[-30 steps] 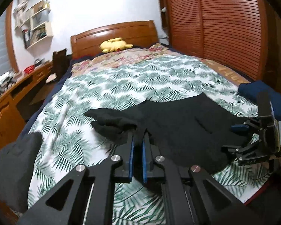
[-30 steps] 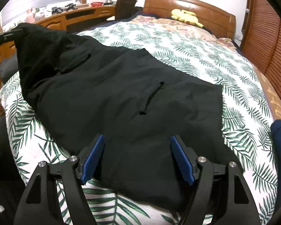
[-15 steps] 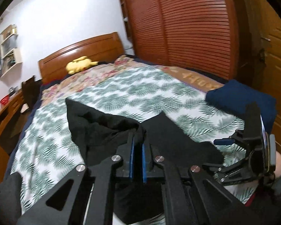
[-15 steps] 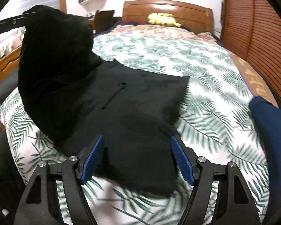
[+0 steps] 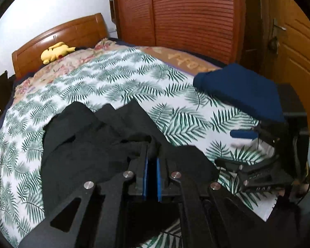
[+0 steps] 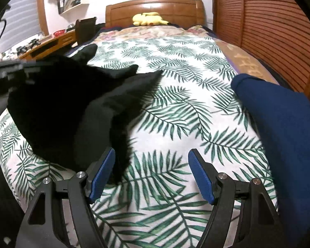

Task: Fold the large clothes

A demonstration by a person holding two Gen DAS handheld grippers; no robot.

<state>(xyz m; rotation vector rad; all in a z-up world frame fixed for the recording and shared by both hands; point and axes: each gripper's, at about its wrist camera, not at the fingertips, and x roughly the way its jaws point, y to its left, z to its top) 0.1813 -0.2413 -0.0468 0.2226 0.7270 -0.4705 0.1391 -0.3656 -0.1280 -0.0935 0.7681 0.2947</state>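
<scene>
Left claw [image 5: 152, 157]: jaws pinched together on the bunched black fabric garment [image 5: 88, 144], which trails ahead and left of it.
Right claw [image 6: 150, 173]: jaws wide apart, nothing between them; garment edge beside its left pad.
Beyond: folded navy cloth [image 6: 283, 124] right, leaf-print bedspread [image 6: 175, 107], yellow plush toy [image 6: 149, 18] by the wooden headboard [image 6: 155, 8].

Black garment [image 5: 88, 144], navy garment [image 5: 241, 88] on bed [image 5: 134, 78].

You have matt black cloth, the garment [image 5: 88, 150], on a smooth printed cotton-like bedspread [image 6: 175, 111]. The headboard [image 6: 155, 8] is glossy varnished wood; the plush toy [image 6: 148, 18] looks fuzzy; the folded navy cloth [image 6: 283, 128] is matt.
</scene>
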